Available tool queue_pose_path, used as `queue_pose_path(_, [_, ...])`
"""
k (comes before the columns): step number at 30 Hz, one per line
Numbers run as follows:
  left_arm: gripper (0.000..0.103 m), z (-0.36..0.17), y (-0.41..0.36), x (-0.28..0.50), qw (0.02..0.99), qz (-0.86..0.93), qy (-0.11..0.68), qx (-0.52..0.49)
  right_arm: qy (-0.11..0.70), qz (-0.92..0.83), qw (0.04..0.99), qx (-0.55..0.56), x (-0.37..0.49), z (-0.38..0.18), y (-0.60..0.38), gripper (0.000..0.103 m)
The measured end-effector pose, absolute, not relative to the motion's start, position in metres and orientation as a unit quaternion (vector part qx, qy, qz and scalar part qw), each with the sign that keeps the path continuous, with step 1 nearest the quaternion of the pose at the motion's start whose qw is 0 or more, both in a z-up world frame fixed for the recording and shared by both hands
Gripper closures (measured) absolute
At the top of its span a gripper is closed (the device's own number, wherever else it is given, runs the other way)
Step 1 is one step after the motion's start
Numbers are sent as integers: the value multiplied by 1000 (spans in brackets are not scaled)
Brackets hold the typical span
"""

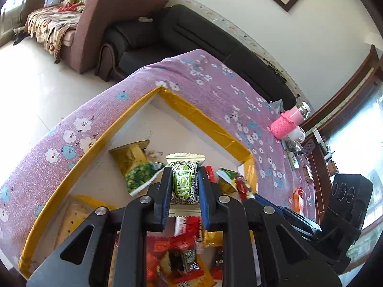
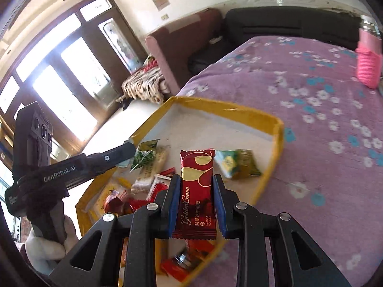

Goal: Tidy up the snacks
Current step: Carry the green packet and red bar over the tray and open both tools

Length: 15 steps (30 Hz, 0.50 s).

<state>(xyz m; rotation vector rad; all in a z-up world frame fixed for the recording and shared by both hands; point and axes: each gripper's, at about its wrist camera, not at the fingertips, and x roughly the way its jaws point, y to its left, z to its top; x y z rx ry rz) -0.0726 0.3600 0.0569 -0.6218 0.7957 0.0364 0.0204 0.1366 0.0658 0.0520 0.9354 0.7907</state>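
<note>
In the left wrist view the left gripper [image 1: 184, 181] pinches a green-labelled candy [image 1: 184, 183] above the yellow-rimmed box [image 1: 210, 124], likely for sorting. In the right wrist view the right gripper [image 2: 196, 203] clamps a red nougat bar [image 2: 196, 191] upright over that box's loose snacks.

The right gripper [image 2: 196, 186] clamps a red Golden Crown nougat bar [image 2: 196, 191] upright between its blue pads [image 2: 218, 203]. Below lies a yellow-rimmed tray [image 2: 277, 129] holding loose snack packets, including a green packet [image 2: 143, 155] and a yellow-green packet [image 2: 239, 163]. The tray rests on a purple flowered cloth [image 2: 311, 167]. The left gripper [image 2: 126, 148] reaches over the tray's left rim; a hand [image 2: 47, 244] grips its handle.
</note>
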Motion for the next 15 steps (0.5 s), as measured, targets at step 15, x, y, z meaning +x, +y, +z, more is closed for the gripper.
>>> queue_pose_path(15, [58, 68, 355, -97, 880, 17, 361, -309, 438, 378, 814, 41, 20, 67, 145, 63])
